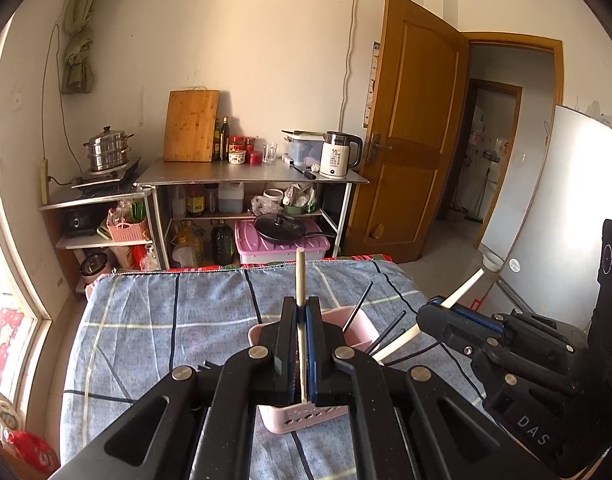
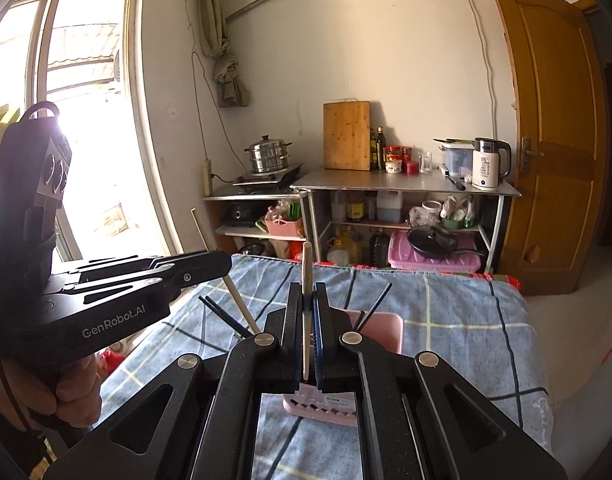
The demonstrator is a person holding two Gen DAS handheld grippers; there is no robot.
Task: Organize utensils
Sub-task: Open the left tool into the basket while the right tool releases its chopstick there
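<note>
At frame centre, left wrist view:
Left gripper point(image 1: 300, 320): pressed together on a pale wooden chopstick point(image 1: 300, 280), stick upright between the pads, tip poking above them.
Pink utensil basket point(image 1: 358, 330): low centre on the blue checked cloth point(image 1: 145, 320), directly under the pinched stick; dark chopsticks point(image 1: 358, 308) leaning out of it to the right.
Right gripper point(image 1: 438, 306): at right of frame, closed on a white chopstick point(image 1: 464, 288) slanting up to the right, lower end near the basket rim.
Same basket, right wrist view point(image 2: 386, 330): low centre, beneath that gripper's upright stick.
Step in hand, by judgement: dropping held chopsticks into the basket.
Next move: lower each stick tip-first inside the rim, clear of the dark ones, then spread the pads.
</note>
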